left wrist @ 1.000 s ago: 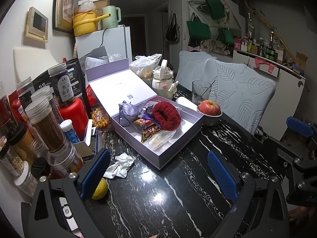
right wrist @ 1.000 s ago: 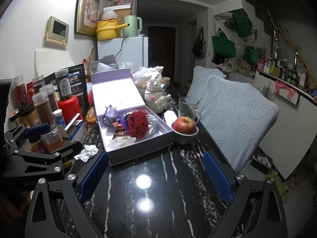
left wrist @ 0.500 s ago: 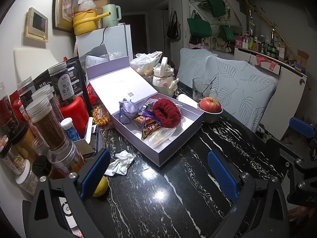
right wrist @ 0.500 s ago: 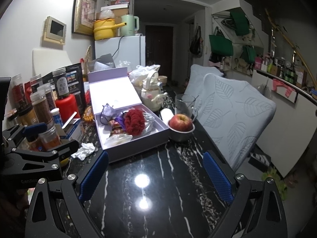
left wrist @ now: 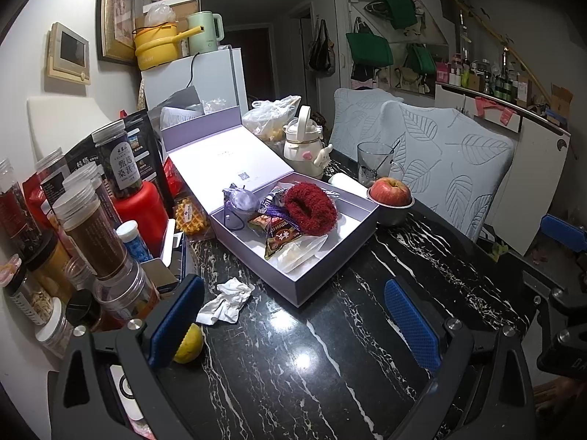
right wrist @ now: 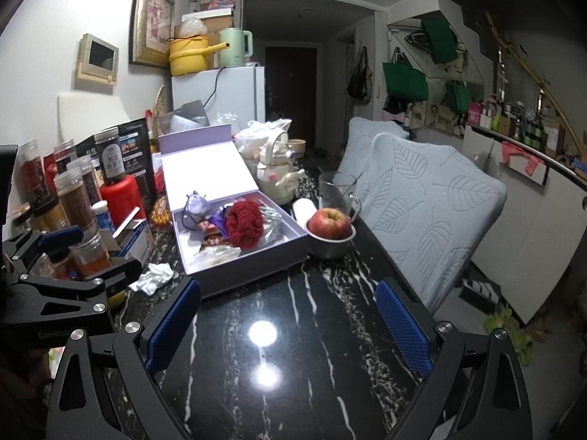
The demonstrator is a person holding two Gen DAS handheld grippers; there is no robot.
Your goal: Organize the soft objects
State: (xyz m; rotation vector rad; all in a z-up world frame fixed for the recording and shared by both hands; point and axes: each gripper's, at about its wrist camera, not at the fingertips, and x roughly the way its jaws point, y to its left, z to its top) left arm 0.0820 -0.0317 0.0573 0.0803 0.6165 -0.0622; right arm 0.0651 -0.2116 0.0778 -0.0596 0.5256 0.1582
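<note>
An open lilac gift box (left wrist: pixel 326 253) (right wrist: pixel 256 264) stands on the black marble table, lid tipped back. Inside lie a fuzzy red scrunchie (left wrist: pixel 310 208) (right wrist: pixel 244 228), a lilac pouch (left wrist: pixel 240 200) (right wrist: pixel 196 203), snack packets (left wrist: pixel 280 236) and a clear bag (left wrist: pixel 299 253). A crumpled white tissue (left wrist: pixel 225 300) (right wrist: pixel 152 278) lies on the table left of the box. My left gripper (left wrist: pixel 293 321) is open and empty, well short of the box. My right gripper (right wrist: pixel 288 324) is open and empty, also short of the box.
Jars and bottles (left wrist: pixel 88 220) crowd the left edge. A lemon (left wrist: pixel 189 344) sits by the left finger. An apple in a metal bowl (left wrist: pixel 390 192), a glass mug (left wrist: pixel 374 163) and a white teapot (left wrist: pixel 304 146) stand right of the box. Leaf-patterned chairs (left wrist: pixel 451 161) line the right side.
Both grippers have drawn back slightly from the box, so it looks a little smaller and farther. Both stay open and empty. Nothing on the table moved.
</note>
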